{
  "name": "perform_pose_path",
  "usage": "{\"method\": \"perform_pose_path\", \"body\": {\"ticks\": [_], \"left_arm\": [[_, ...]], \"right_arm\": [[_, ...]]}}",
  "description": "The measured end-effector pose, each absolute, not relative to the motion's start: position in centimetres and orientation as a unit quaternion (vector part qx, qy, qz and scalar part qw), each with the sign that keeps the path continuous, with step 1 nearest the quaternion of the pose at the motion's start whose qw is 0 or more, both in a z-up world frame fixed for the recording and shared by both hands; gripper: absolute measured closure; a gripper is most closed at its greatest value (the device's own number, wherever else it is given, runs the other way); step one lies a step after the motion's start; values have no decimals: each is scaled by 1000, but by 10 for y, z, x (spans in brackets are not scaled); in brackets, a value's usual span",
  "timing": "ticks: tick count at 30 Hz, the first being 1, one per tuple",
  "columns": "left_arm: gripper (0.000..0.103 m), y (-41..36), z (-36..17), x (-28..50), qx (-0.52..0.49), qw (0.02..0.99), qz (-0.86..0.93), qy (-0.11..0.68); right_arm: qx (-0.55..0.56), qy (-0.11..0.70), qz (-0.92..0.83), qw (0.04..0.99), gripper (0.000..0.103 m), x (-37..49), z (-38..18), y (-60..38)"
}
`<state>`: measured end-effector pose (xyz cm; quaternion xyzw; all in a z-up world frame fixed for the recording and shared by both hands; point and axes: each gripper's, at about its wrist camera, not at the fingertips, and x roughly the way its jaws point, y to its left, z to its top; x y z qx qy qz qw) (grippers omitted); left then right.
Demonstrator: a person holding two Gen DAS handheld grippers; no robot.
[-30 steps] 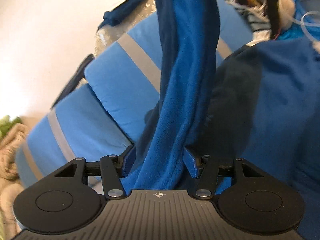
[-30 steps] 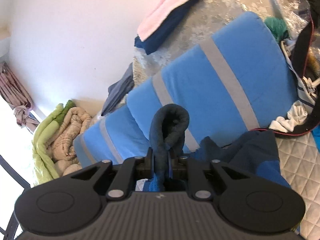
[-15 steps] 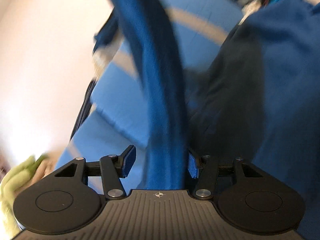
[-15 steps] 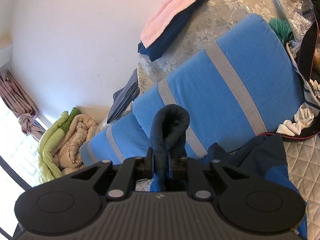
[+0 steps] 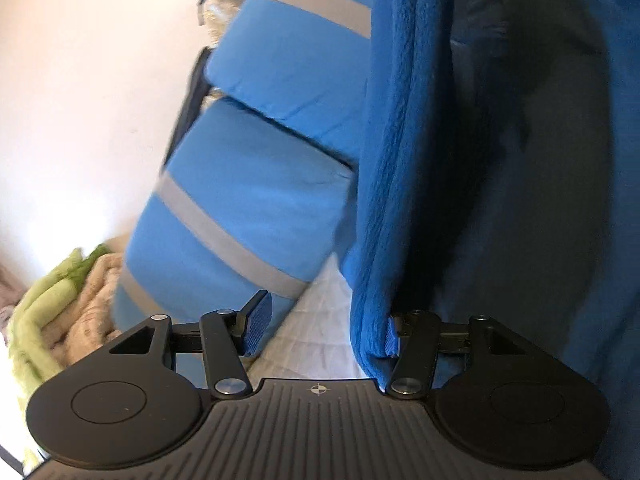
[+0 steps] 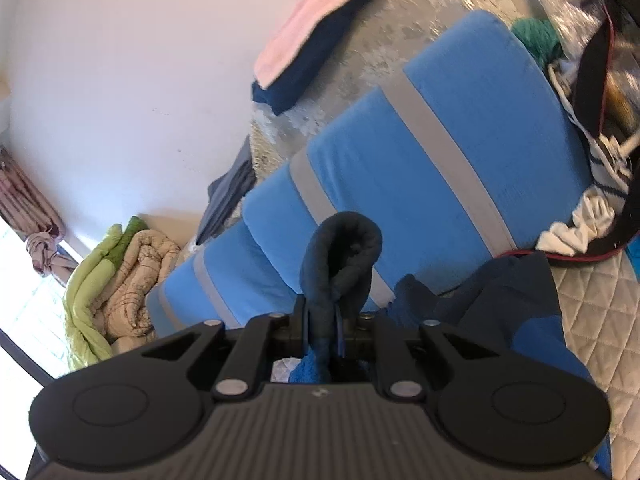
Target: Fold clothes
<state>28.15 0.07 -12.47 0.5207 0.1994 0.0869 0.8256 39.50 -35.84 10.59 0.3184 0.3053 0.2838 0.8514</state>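
Ahead of me a plain white wall (image 6: pixel 120 80) rises behind two blue cushions with grey stripes (image 6: pixel 460 152), which lean against a silvery floral cover (image 6: pixel 360 52). On that cover lies a folded pink and navy pile (image 6: pixel 312 36). Low at my left a green and beige quilt (image 6: pixel 116 276) is heaped by the wall, near a bright window with a tied pink curtain (image 6: pixel 28 208). A white quilted bedspread (image 6: pixel 600 312) lies at my right
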Motion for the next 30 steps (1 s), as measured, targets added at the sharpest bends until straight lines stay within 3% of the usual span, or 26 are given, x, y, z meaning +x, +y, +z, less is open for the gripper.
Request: {"method": "perform_pose_path", "body": {"ticks": [12,21,24,30], "left_arm": [[50,17,-121,263,542,816,53,193],[50,25,-123,253,583,791,-2,186],[50,24,-121,251,584,790,-7,189],[49,27,-113,240,574,791,-22,210]], "right_arm": [[335,315,313,831,90,410,73,-363],[380,451,185,786,90,387,-101,-432],[391,461,182,776,90,380,-129,-436],[398,462,185,770,89,376,-134,-442]]}}
